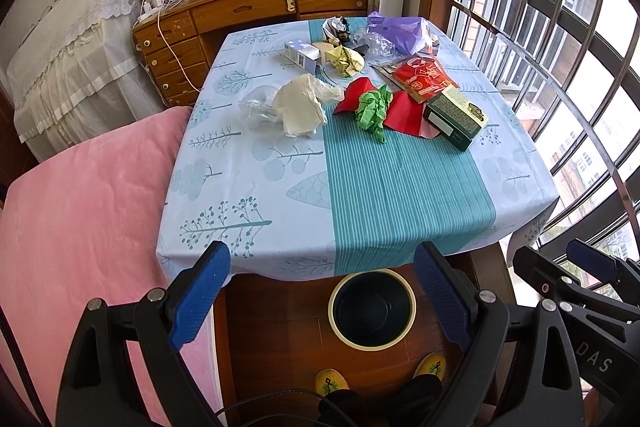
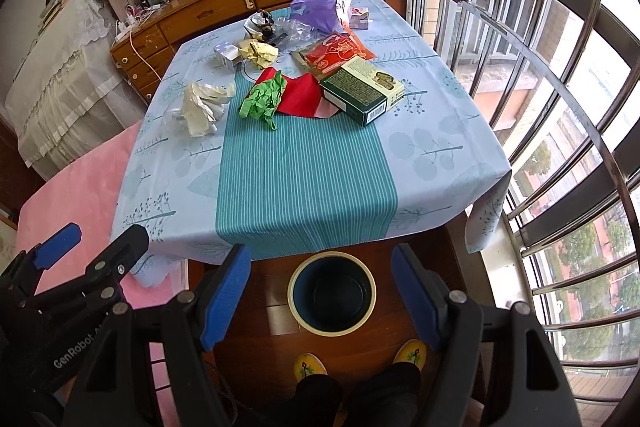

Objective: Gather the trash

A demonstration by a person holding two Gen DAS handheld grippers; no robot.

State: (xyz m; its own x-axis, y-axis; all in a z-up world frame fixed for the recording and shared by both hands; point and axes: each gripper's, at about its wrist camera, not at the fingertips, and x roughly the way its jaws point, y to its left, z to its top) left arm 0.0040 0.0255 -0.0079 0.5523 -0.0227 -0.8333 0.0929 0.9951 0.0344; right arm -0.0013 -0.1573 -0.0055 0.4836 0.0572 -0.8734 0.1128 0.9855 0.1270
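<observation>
Since both jaws stand wide and empty, left view: left hand-held gripper [image 1: 322,301] hovers above one bin [image 1: 372,308] on the floor; trash sits far back on the tabletop [image 1: 400,195], so a long reach risks dragging the cloth.

Right view: right hand-held gripper [image 2: 320,297] likewise; one green wad [image 2: 262,99], one box [image 2: 360,91], one white wad [image 2: 202,107], light enough to slip.

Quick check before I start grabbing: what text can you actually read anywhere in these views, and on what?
"DAS" on the right gripper body.
"GenRobot" on the left gripper body; further letters cut off.
Green box: print too small to read.
Red packet: markings blurred.
</observation>
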